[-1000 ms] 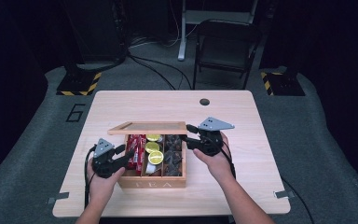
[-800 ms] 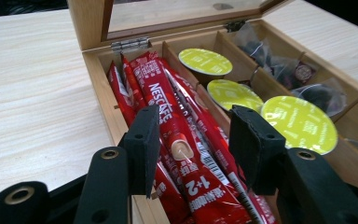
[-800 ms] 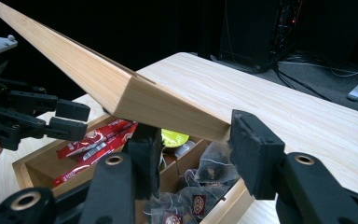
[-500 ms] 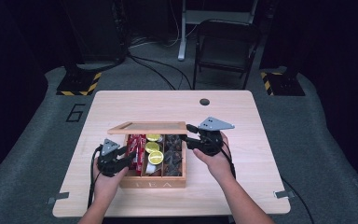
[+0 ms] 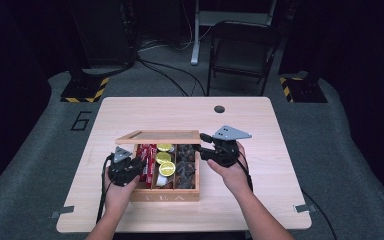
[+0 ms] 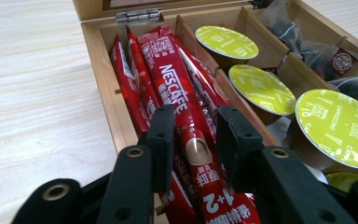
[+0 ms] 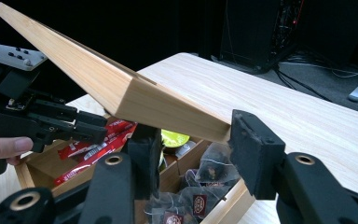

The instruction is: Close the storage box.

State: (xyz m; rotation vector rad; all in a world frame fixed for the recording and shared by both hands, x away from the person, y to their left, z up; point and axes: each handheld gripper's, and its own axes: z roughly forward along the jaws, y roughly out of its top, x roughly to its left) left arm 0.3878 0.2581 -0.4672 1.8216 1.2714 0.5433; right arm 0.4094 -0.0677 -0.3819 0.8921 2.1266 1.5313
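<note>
1. The room is dark, with a grey floor, a folding chair [image 5: 242, 47] at the back and a light wooden table [image 5: 280, 150] in the middle.
2. A wooden box [image 5: 164, 192] stands near the front of the table (the word TEA is on its front wall).
3. The box has three rows. Red coffee sticks [image 6: 177, 88] lie in the row on the left, green-topped cups [image 6: 261, 88] sit in the middle row, and dark tea bags [image 7: 209, 172] fill the row on the right.
4. The lid [image 7: 116, 88] of the box is up and tilted back.
5. The right gripper [image 7: 193, 140] holds the lid by its corner. Its two black fingers [image 7: 256, 149] squeeze the wooden edge, one on each side.
6. In the high view this right gripper [image 5: 207, 151] is at the far right corner of the box, with the person's hand behind it.
7. The left gripper [image 6: 193, 135] is low over the red coffee sticks, at the near end of their row.
8. One red stick lies between its two fingers [image 6: 161, 140]. The fingers have just been closing in on it. There are still small gaps at the sides, so the stick is not pinched yet.
9. In the high view the left gripper [image 5: 132, 166] is at the left side of the box.
</note>
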